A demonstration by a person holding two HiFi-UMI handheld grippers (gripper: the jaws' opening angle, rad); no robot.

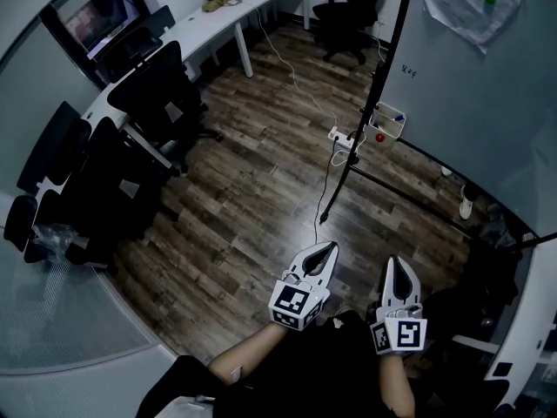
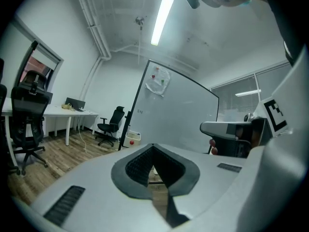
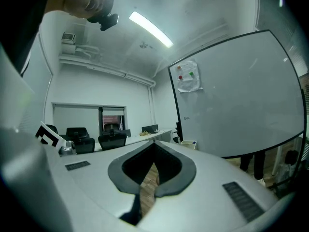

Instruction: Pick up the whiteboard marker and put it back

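A small white tray [image 1: 386,121] hangs on the stand of the big whiteboard [image 1: 487,85], with a blue-tipped pen-like thing, probably the whiteboard marker [image 1: 398,117], inside it and a red knob [image 1: 379,137] below. Both grippers are low in the head view, well short of the board and over the wooden floor. My left gripper [image 1: 331,247] is shut and holds nothing, and so is my right gripper [image 1: 396,261]. The left gripper view shows the shut left gripper [image 2: 153,146] pointing toward the whiteboard [image 2: 178,115] and tray [image 2: 131,138]. In the right gripper view, the right gripper [image 3: 154,143] faces the whiteboard [image 3: 231,110].
A long white desk [image 1: 222,16] with several black office chairs [image 1: 157,90] runs along the left. A power strip [image 1: 344,138] and its cable lie on the floor by the whiteboard stand's black leg [image 1: 400,194]. A shoe [image 1: 467,203] lies under the board.
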